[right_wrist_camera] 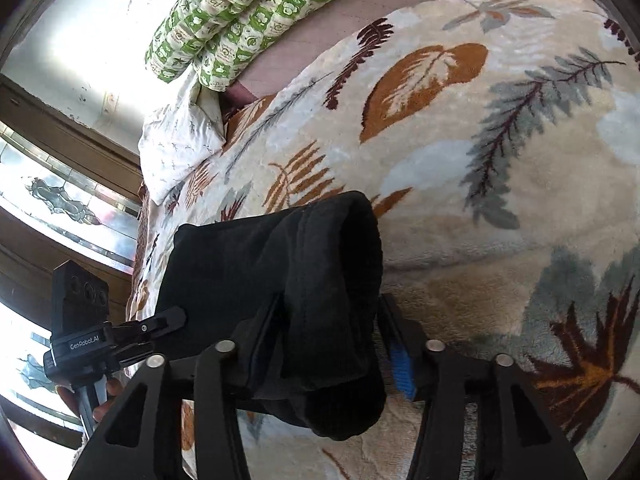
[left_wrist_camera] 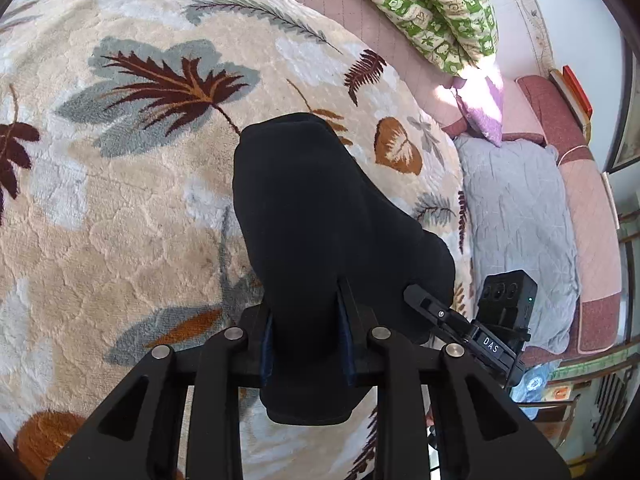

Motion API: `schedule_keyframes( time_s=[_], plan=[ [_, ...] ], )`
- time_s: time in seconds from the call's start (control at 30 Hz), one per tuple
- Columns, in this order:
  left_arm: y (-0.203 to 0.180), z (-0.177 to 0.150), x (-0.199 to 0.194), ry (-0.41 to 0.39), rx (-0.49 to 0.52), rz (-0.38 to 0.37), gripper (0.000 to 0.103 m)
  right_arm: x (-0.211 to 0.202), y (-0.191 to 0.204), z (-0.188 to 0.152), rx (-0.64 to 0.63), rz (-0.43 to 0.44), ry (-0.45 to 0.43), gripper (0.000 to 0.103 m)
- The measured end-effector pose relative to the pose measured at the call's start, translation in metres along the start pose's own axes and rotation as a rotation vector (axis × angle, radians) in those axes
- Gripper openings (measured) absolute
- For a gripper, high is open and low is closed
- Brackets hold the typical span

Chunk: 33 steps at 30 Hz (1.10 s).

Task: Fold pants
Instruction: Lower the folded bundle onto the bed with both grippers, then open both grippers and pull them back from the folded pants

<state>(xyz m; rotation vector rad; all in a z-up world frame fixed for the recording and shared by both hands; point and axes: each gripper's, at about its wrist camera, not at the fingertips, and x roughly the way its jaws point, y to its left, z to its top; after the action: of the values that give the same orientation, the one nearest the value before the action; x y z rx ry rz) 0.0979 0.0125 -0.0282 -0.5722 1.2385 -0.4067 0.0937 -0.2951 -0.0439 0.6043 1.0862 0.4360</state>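
White letters "DAS" stand on the right claw (left_wrist_camera: 416, 294) body, at four o'clock; "GenRobot.AI" stands on the left claw (right_wrist_camera: 176, 316) body, at eight o'clock.

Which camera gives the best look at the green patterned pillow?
The left wrist view: the green patterned pillow appears larger there, lit along its length. The right wrist view shows the pillow smaller, cut off by the top edge.

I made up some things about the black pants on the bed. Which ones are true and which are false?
1. The black pants lie on a leaf-patterned blanket. True.
2. The left gripper is shut on the pants. True.
3. The pants are bright red. False: they are black.
4. A green patterned quilt lies beyond the blanket. True.
5. The right gripper squeezes the pants tightly. False: one blue pad stands clear of the cloth.
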Motion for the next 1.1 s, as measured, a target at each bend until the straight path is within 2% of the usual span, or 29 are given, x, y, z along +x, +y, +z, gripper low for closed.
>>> schedule_keyframes(
  time_s=[0.07,0.13,0.17,0.2,0.27,0.33,0.53,0.6,0.7,0.83,0.9,0.93,1.0,1.03,1.1],
  plan=[
    [-0.001,0.002,0.004,-0.001,0.002,0.013,0.023,0.009,-0.012,-0.006,0.036,0.063,0.036,0.062],
    [0.000,0.002,0.004,-0.013,0.003,0.032,0.023,0.016,-0.012,-0.009,0.018,0.129,0.021,0.060],
    [-0.001,0.002,0.002,-0.020,0.004,0.040,0.023,0.019,-0.008,-0.010,-0.006,0.145,0.022,0.047],
    [-0.001,0.002,-0.001,-0.027,0.004,0.039,0.023,0.023,-0.004,-0.009,-0.016,0.130,0.024,0.043],
    [0.000,0.002,-0.009,-0.041,0.006,0.033,0.023,0.023,-0.001,-0.008,0.013,0.160,0.003,0.033],
    [-0.001,0.004,-0.019,-0.058,0.016,0.036,0.023,0.017,0.002,-0.006,0.048,0.189,-0.027,0.030],
    [0.016,0.014,-0.080,-0.162,0.042,0.056,0.023,0.014,0.049,0.003,0.051,0.270,-0.047,0.029],
    [0.030,0.015,-0.097,-0.172,0.042,0.072,0.023,0.023,0.066,0.006,0.067,0.305,-0.038,0.029],
    [0.058,0.009,-0.109,-0.155,0.043,0.135,0.023,0.048,0.094,0.002,0.063,0.332,-0.001,0.029],
    [0.096,0.000,-0.096,-0.097,0.018,0.200,0.024,0.079,0.120,-0.022,0.029,0.305,0.042,0.029],
    [0.106,-0.005,-0.086,-0.076,0.008,0.223,0.026,0.089,0.127,-0.034,-0.020,0.230,0.035,0.029],
    [0.106,-0.007,-0.086,-0.084,0.014,0.239,0.031,0.093,0.129,-0.039,-0.048,0.179,0.030,0.030],
    [0.105,-0.010,-0.089,-0.108,0.024,0.269,0.039,0.099,0.132,-0.047,-0.093,0.085,0.030,0.037],
    [0.103,-0.012,-0.093,-0.122,0.034,0.286,0.041,0.097,0.131,-0.049,-0.100,0.060,0.022,0.044],
    [0.099,-0.016,-0.102,-0.146,0.044,0.308,0.041,0.085,0.126,-0.048,-0.095,0.042,-0.002,0.047]
  ],
)
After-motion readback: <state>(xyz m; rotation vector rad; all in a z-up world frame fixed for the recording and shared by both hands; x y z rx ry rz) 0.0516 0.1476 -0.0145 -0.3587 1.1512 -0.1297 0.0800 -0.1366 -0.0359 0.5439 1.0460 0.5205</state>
